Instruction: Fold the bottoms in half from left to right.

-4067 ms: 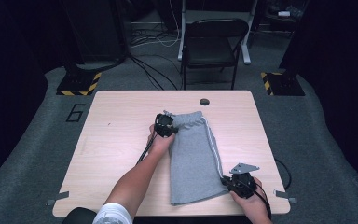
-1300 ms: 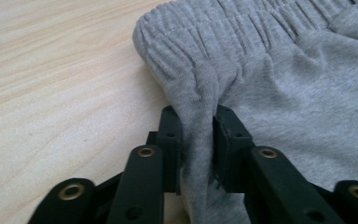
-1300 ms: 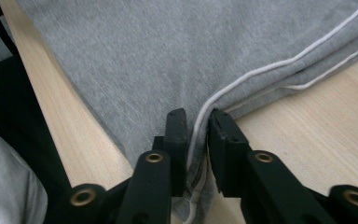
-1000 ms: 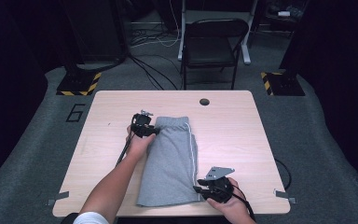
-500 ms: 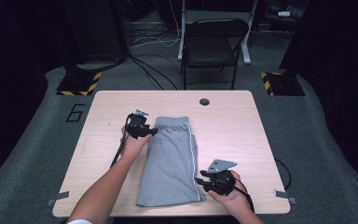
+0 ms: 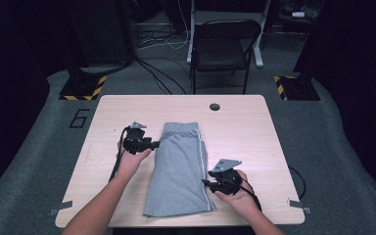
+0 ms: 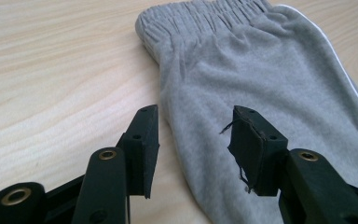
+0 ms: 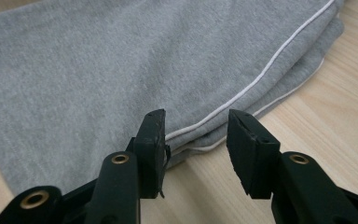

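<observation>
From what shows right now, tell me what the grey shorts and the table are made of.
Grey shorts: soft knit fleece, likely cotton blend; fuzzy matte nap, gathered waistband, white piping along the side. Table: pale wood or wood-look laminate; printed-looking grain, smooth faint sheen.

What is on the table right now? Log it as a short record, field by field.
garment: grey shorts, folded lengthwise, white piping along one side
waistband: elastic end points away from the person
surface: wooden table
left hand-held gripper: jaws open, at the shorts' left edge near the waistband, not clamped
right hand-held gripper: jaws open, at the piped right edge near the hem, not clamped
other: round hole in the table's far part; black chair behind the table
</observation>
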Demonstrator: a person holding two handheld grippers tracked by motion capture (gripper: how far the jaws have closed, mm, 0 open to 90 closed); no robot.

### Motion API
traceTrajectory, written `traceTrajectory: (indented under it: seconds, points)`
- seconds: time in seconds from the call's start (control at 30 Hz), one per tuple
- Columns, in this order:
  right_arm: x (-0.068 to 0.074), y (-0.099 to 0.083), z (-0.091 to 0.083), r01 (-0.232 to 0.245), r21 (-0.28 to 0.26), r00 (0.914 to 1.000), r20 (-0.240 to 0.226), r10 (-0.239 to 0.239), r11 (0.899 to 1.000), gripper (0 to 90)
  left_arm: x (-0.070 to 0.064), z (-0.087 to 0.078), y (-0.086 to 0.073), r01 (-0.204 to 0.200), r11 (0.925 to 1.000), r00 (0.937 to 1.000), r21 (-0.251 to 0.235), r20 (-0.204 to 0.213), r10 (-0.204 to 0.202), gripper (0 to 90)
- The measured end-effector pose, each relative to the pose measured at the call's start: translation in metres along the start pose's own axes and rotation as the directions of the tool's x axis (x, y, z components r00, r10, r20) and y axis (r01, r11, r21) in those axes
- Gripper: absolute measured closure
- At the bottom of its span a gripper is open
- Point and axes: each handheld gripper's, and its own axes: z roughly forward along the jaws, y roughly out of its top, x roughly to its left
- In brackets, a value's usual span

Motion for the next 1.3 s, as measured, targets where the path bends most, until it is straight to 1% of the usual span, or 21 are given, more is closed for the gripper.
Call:
traceTrajectory:
  seconds: [0.17, 0.33, 0.37, 0.4, 0.43, 0.57, 0.6, 0.63, 0.67, 0.73, 0.77, 0.8, 0.87, 0.9, 1.0, 1.07, 1.1, 1.13, 1.17, 1.23, 1.3]
  points:
    - [-0.005, 0.001, 0.008, 0.013, 0.024, 0.9998, 0.017, -0.014, 1.0, 54.0, -0.002, -0.007, -0.012, 0.012, 0.9998, 0.9999, -0.014, 0.009, -0.012, 51.3]
    - [-0.013, 0.007, 0.018, -0.004, 0.027, 0.9999, 0.016, 0.003, 1.0, 52.8, -0.006, -0.01, -0.018, -0.027, 0.9996, 0.9996, -0.006, 0.01, 0.027, 51.4]
    - [-0.014, 0.009, 0.02, -0.001, 0.031, 0.9999, 0.011, 0.001, 1.0, 52.6, -0.008, -0.01, -0.019, -0.02, 0.9998, 0.9998, -0.009, 0.011, 0.02, 51.4]
    - [-0.016, 0.011, 0.022, -0.002, 0.018, 0.9999, 0.01, 0.002, 1.0, 52.5, -0.007, -0.011, -0.019, -0.046, 0.9989, 0.9989, 0.0, 0.009, 0.046, 51.4]
    - [-0.017, 0.012, 0.024, -0.001, 0.016, 1.0, 0.005, 0.001, 1.0, 52.4, -0.007, -0.011, -0.02, -0.051, 0.9987, 0.9987, 0.002, 0.009, 0.051, 51.4]
    - [-0.021, 0.021, 0.032, 0.02, 0.037, 0.9998, 0.006, -0.021, 0.999, 52.5, -0.007, -0.008, -0.021, -0.046, 0.9989, 0.9988, 0.004, 0.02, 0.046, 51.3]
    - [-0.023, 0.022, 0.034, 0.029, 0.024, 0.9995, 0.008, -0.029, 0.999, 52.5, -0.007, -0.007, -0.021, -0.031, 0.9995, 0.9993, 0.002, 0.022, 0.031, 51.3]
    - [-0.024, 0.024, 0.037, 0.021, 0.024, 0.9997, 0.009, -0.022, 0.999, 52.5, -0.005, -0.006, -0.021, -0.041, 0.9991, 0.9989, 0.012, 0.023, 0.041, 51.2]
    - [-0.025, 0.025, 0.041, 0.02, 0.049, 0.9997, 0.012, -0.02, 0.999, 52.7, -0.005, -0.006, -0.021, -0.043, 0.999, 0.9988, 0.011, 0.024, 0.043, 51.1]
    - [-0.026, 0.025, 0.045, 0.017, 0.063, 0.9998, 0.012, -0.018, 0.998, 53.0, -0.003, -0.005, -0.021, -0.036, 0.9993, 0.999, 0.014, 0.027, 0.036, 51.0]
    - [-0.028, 0.024, 0.048, 0.051, 0.084, 0.9987, 0.005, -0.051, 0.995, 53.2, -0.002, -0.005, -0.02, -0.043, 0.999, 0.9987, 0.013, 0.027, 0.042, 51.0]
    - [-0.028, 0.024, 0.049, 0.057, 0.091, 0.9983, 0.009, -0.058, 0.994, 53.4, -0.003, -0.004, -0.021, -0.022, 0.9997, 0.9994, 0.01, 0.027, 0.022, 51.1]
    - [-0.03, 0.024, 0.049, 0.098, 0.102, 0.9952, -0.012, -0.097, 0.99, 56.5, 0.0, -0.003, -0.02, -0.03, 0.9994, 0.9992, 0.016, 0.028, 0.03, 51.1]
    - [-0.03, 0.025, 0.049, 0.078, 0.108, 0.9969, -0.018, -0.076, 0.991, 57.8, 0.002, -0.003, -0.019, -0.033, 0.9993, 0.9992, 0.019, 0.023, 0.032, 51.1]
    - [-0.031, 0.028, 0.049, 0.115, 0.137, 0.9931, -0.04, -0.111, 0.984, 61.8, 0.004, -0.002, -0.017, -0.002, 1.0, 0.9996, 0.003, 0.029, 0.002, 51.3]
    - [-0.03, 0.03, 0.049, 0.138, 0.152, 0.9899, -0.056, -0.131, 0.979, 65.5, 0.004, -0.001, -0.016, 0.003, 1.0, 0.9995, -0.002, 0.03, -0.003, 51.3]
    - [-0.03, 0.031, 0.049, 0.144, 0.158, 0.9887, -0.063, -0.136, 0.977, 65.4, 0.005, -0.001, -0.014, -0.011, 0.9999, 0.9995, 0.005, 0.029, 0.011, 51.3]
    - [-0.032, 0.032, 0.049, 0.16, 0.168, 0.986, -0.072, -0.15, 0.973, 65.8, 0.004, 0.0, -0.014, 0.005, 1.0, 0.9997, 0.004, 0.024, -0.006, 51.2]
    - [-0.033, 0.034, 0.048, 0.163, 0.183, 0.9857, -0.074, -0.151, 0.97, 66.4, 0.005, 0.001, -0.014, 0.004, 1.0, 0.9998, 0.0, 0.019, -0.004, 51.2]
    - [-0.033, 0.038, 0.047, 0.167, 0.179, 0.9849, -0.076, -0.156, 0.97, 67.3, 0.006, 0.002, -0.012, -0.004, 0.9999, 0.9998, 0.012, 0.021, 0.004, 51.1]
    - [-0.035, 0.042, 0.044, 0.154, 0.154, 0.9865, -0.08, -0.143, 0.976, 67.6, 0.007, 0.003, -0.011, 0.006, 1.0, 0.9999, -0.002, 0.015, -0.006, 51.0]
